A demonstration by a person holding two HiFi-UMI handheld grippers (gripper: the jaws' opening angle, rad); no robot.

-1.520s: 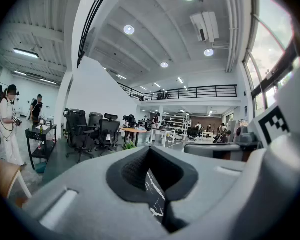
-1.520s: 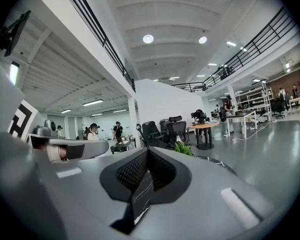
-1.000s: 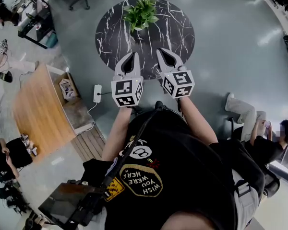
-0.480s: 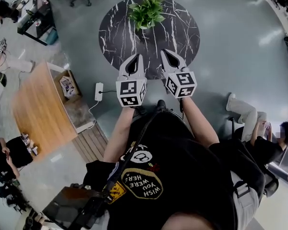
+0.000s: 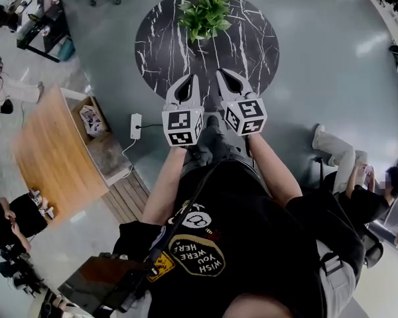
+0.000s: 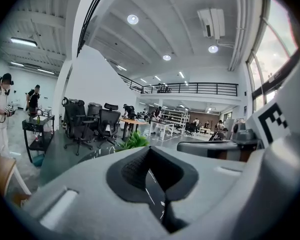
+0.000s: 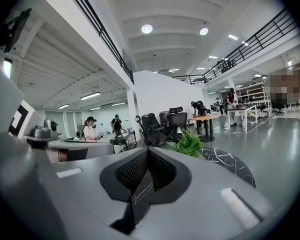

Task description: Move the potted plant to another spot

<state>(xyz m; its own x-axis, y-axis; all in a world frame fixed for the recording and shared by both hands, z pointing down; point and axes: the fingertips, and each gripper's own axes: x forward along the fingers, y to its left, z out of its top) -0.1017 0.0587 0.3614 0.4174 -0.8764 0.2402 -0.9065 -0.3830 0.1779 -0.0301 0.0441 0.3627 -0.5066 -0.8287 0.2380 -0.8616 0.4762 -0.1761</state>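
A green leafy potted plant (image 5: 204,15) stands on the far part of a round black marble table (image 5: 252,45). My left gripper (image 5: 194,78) and right gripper (image 5: 220,73) are held side by side over the table's near edge, both pointing at the plant and well short of it. Both are shut with nothing between their jaws. In the left gripper view the plant (image 6: 135,141) shows just above the closed left gripper (image 6: 150,148). In the right gripper view the plant (image 7: 187,144) is to the right of the right gripper (image 7: 148,149), on the table (image 7: 225,164).
A wooden desk (image 5: 53,151) and a white power strip (image 5: 134,126) lie on the floor to the left. A seated person (image 5: 358,184) is at the right. Office chairs (image 6: 90,121) and a cart (image 5: 43,18) stand beyond the table.
I have stepped closer to the table. Both grippers have moved forward and a little lower, side by side, and now reach over the table's near edge. Both stay shut.
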